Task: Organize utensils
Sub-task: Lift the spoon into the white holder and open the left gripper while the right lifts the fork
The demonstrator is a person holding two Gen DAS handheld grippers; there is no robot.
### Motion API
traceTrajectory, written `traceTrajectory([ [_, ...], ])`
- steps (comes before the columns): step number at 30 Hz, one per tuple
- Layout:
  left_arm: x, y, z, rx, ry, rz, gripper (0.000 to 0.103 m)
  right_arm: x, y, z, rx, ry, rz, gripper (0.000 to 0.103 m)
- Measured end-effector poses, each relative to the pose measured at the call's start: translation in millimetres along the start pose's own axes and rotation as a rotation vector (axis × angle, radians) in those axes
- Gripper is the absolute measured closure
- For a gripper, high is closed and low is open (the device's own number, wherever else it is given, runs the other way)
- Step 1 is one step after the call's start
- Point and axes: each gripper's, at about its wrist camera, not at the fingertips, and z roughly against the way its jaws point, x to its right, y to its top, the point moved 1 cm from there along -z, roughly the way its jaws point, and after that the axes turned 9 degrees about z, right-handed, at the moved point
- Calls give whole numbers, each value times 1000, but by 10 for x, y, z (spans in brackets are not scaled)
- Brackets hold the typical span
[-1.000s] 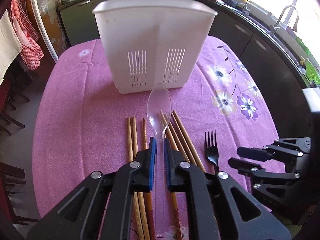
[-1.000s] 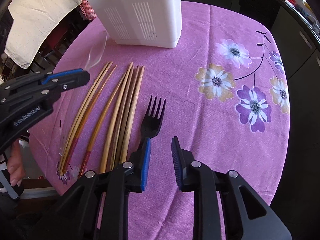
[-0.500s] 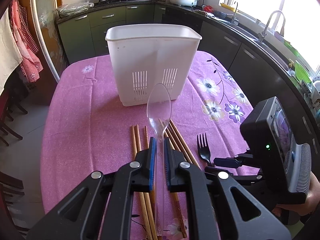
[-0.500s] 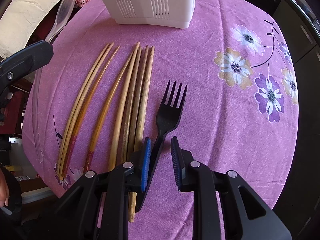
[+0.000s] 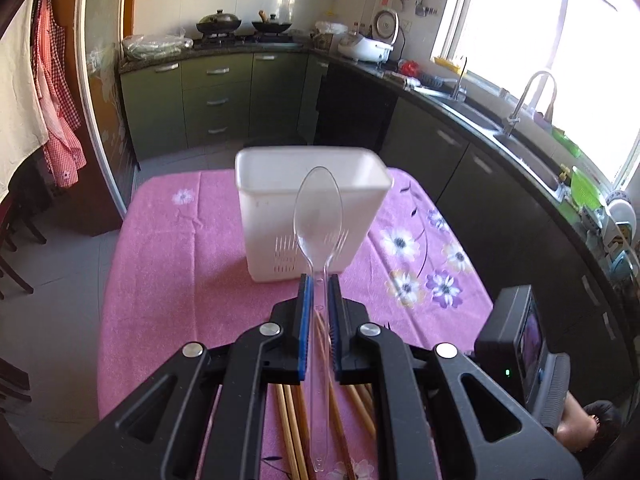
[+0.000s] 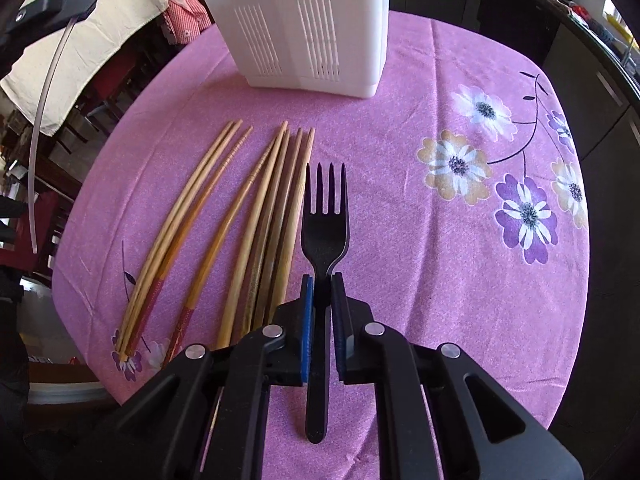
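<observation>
My left gripper point(image 5: 319, 280) is shut on a clear plastic spoon point(image 5: 318, 216) and holds it high above the table, bowl toward the white slotted utensil holder point(image 5: 312, 216). My right gripper point(image 6: 321, 280) is low over the table and closed around the neck of a black plastic fork point(image 6: 325, 216) that lies with its tines toward the holder point(image 6: 304, 24). Several wooden chopsticks point(image 6: 240, 216) lie side by side just left of the fork. The left gripper point(image 6: 60, 4) and the spoon's handle point(image 6: 44, 92) show at the top left of the right wrist view.
The table has a pink flowered cloth point(image 6: 460, 168). Kitchen cabinets point(image 5: 216, 96) and a counter with a sink point(image 5: 520, 132) run behind and to the right. Clothes hang at the left point(image 5: 52, 92). The right gripper's body point(image 5: 520, 344) sits low right.
My left gripper has risen with the spoon, well above the table. My right gripper has moved forward over the fork and closed on its neck.
</observation>
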Motion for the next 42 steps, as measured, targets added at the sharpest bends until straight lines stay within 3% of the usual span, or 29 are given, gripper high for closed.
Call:
traceTrajectory([
  [7, 193, 782, 321, 303, -43, -2, 95, 274, -196, 361, 169, 103, -65, 93],
  [13, 270, 1169, 27, 465, -37, -2, 95, 427, -243, 523, 228, 165, -86, 93],
  [22, 68, 1218, -746, 436, 32, 37, 95, 396, -268, 642, 269, 195, -75, 93],
  [32, -36, 834, -957, 391, 52, -3, 94, 328, -4, 928, 354, 155, -30, 93],
  [36, -77, 743, -906, 379, 53, -17, 68, 284, 212, 1149, 417, 113, 0, 93],
  [42, -113, 655, -542, 420, 60, -44, 67, 195, 707, 1555, 559, 49, 52, 93],
])
